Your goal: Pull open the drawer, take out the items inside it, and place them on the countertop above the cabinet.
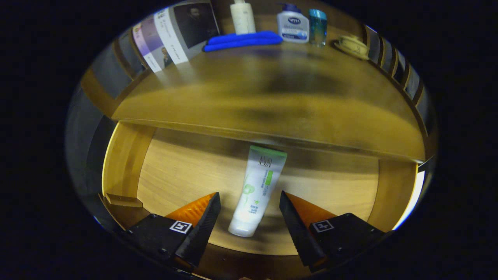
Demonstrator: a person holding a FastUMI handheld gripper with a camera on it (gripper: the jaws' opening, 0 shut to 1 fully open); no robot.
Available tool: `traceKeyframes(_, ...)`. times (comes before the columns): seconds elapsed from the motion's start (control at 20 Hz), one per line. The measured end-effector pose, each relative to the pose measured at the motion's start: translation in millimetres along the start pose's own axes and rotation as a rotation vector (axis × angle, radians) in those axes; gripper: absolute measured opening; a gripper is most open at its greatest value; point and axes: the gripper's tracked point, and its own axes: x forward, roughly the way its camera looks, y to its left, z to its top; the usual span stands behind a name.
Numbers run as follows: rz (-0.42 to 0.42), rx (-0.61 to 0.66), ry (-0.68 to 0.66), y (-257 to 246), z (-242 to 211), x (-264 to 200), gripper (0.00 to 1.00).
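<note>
The wooden drawer (124, 167) stands pulled open below the countertop (272, 97). On its floor lies a white tube with a green end (256, 190), cap end toward me. My gripper (249, 198) hangs open above the drawer, one finger on each side of the tube's lower half, neither touching it. On the far part of the countertop stand a white pump bottle (242, 16), a white and blue bottle (293, 25) and a teal glass (318, 26), with a folded blue cloth (243, 40) in front of them.
A small lidded cup on a saucer (353, 46) sits at the countertop's far right. Printed sheets (171, 35) lean at the far left. Wooden slats (393, 62) run along the right side. The countertop's front edge overhangs the tube's green end.
</note>
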Motion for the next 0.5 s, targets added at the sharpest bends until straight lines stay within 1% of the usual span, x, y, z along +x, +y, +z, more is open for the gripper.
traceKeyframes(0.1,-0.009,0.02,0.049,0,-8,0,0.94)
traceKeyframes(0.15,-0.022,0.014,0.049,1,-9,4,0.89)
traceKeyframes(0.2,-0.047,-0.01,0.054,-4,-11,7,0.89)
traceKeyframes(0.3,-0.099,-0.048,0.037,-15,-9,6,0.83)
traceKeyframes(0.45,-0.087,-0.069,0.025,-16,-3,8,0.49)
traceKeyframes(0.5,-0.086,-0.076,0.014,-17,-2,9,0.49)
